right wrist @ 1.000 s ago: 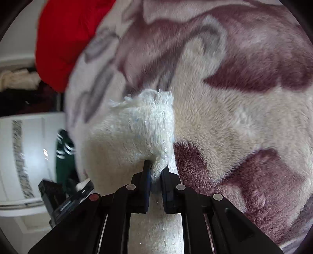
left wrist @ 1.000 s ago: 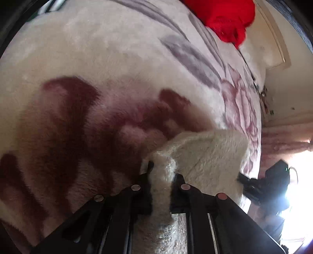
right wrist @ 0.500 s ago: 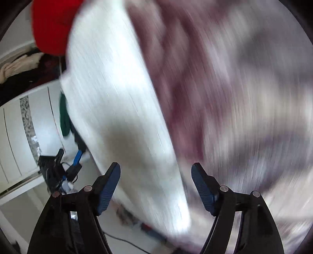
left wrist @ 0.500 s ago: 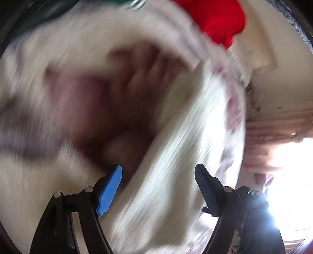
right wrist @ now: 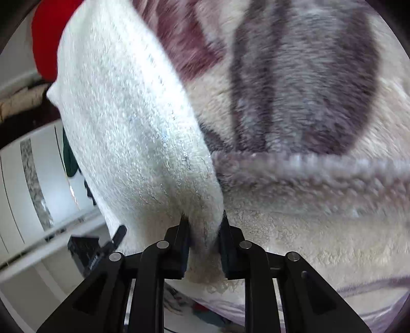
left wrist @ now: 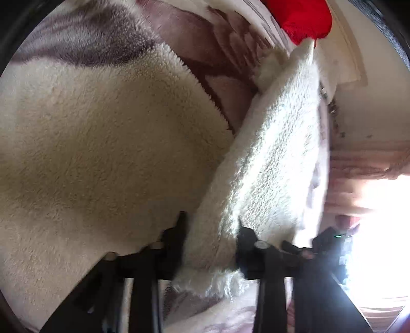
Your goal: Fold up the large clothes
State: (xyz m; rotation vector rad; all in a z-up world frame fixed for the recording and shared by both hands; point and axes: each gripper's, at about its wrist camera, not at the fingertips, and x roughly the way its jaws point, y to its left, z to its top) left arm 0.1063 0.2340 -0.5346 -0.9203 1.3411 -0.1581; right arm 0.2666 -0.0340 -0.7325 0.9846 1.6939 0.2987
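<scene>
From the left wrist, the left claw point(left wrist: 210, 230) at bottom centre has just been closing; its jaws stand partway in around a thick cream fleece fold of the blanket point(left wrist: 269, 158), whether pressing it cannot be told. The fold runs to the upper right, more cream fleece fills the left, and a red cloth point(left wrist: 305, 20) sits at the top right. From the right wrist, the right claw point(right wrist: 203, 225), also just closing, pinches a narrow white fleece edge of the blanket point(right wrist: 128, 115) at bottom centre; the maroon-and-grey patterned side fills the right, red cloth point(right wrist: 44, 38) upper left
</scene>
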